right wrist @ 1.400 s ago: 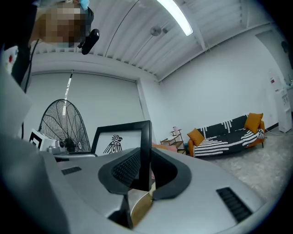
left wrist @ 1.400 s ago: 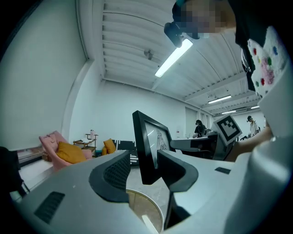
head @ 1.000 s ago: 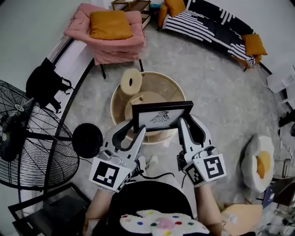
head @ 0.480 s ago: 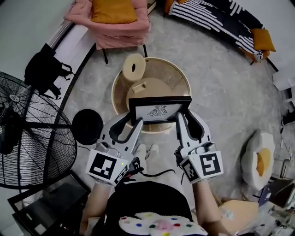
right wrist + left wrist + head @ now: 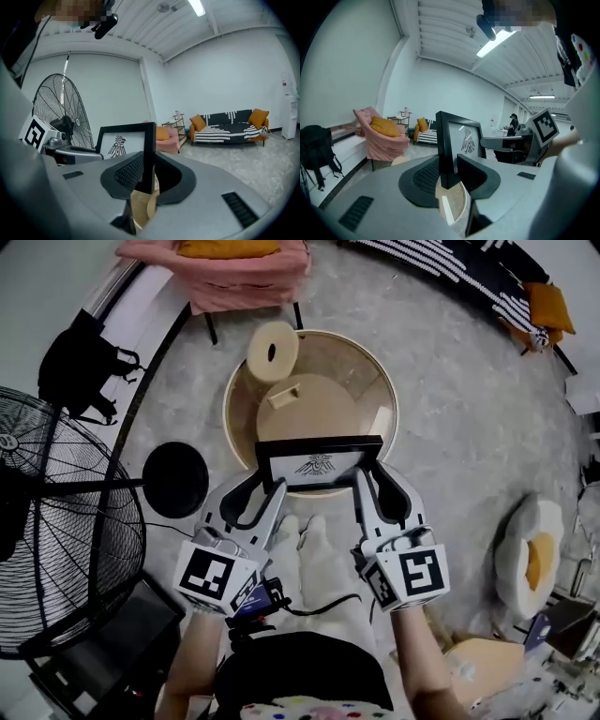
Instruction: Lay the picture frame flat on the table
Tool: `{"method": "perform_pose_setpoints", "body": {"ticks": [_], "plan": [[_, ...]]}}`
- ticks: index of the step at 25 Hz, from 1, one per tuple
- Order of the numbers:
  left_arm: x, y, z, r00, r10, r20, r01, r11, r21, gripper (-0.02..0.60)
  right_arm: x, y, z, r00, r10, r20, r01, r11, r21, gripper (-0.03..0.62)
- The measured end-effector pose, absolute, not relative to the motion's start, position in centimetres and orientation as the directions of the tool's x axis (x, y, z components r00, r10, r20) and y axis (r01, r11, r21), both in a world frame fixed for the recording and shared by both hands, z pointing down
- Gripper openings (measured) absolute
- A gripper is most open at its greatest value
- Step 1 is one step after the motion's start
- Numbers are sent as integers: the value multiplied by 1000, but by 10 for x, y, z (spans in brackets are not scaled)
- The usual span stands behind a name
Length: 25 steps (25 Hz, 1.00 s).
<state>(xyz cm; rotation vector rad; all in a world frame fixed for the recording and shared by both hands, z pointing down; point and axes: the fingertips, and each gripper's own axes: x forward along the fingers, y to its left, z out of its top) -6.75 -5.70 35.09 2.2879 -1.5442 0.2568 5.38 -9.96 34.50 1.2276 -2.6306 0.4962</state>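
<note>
A black picture frame (image 5: pixel 319 463) with a bird print on white hangs between my two grippers, over the near edge of a round wooden table (image 5: pixel 361 395). My left gripper (image 5: pixel 272 486) is shut on the frame's left edge (image 5: pixel 444 145). My right gripper (image 5: pixel 361 481) is shut on its right edge (image 5: pixel 149 154). The frame stands tilted, its printed face turned up toward me. In the left gripper view the print (image 5: pixel 468 139) shows past the edge, with the right gripper (image 5: pixel 520 143) beyond it. The table (image 5: pixel 143 204) shows below the jaws.
A round wooden disc (image 5: pixel 273 351) leans at the table's far left rim, and a small block (image 5: pixel 281 397) lies on the tabletop. A large floor fan (image 5: pixel 56 521) stands left, its black base (image 5: pixel 176 480) near the table. A pink armchair (image 5: pixel 246 273) is beyond.
Both grippers have come down together with the frame, which now sits lower and closer to the tabletop's near edge. The grip on both edges is unchanged.
</note>
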Motion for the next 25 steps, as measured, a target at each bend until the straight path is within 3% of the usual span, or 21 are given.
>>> {"method": "perform_pose_setpoints", "body": {"ticks": [25], "plan": [[-77, -72, 563, 375, -727, 576, -923, -232, 308, 127, 46, -114, 557, -588, -608, 533, -803, 516, -298, 91]]}}
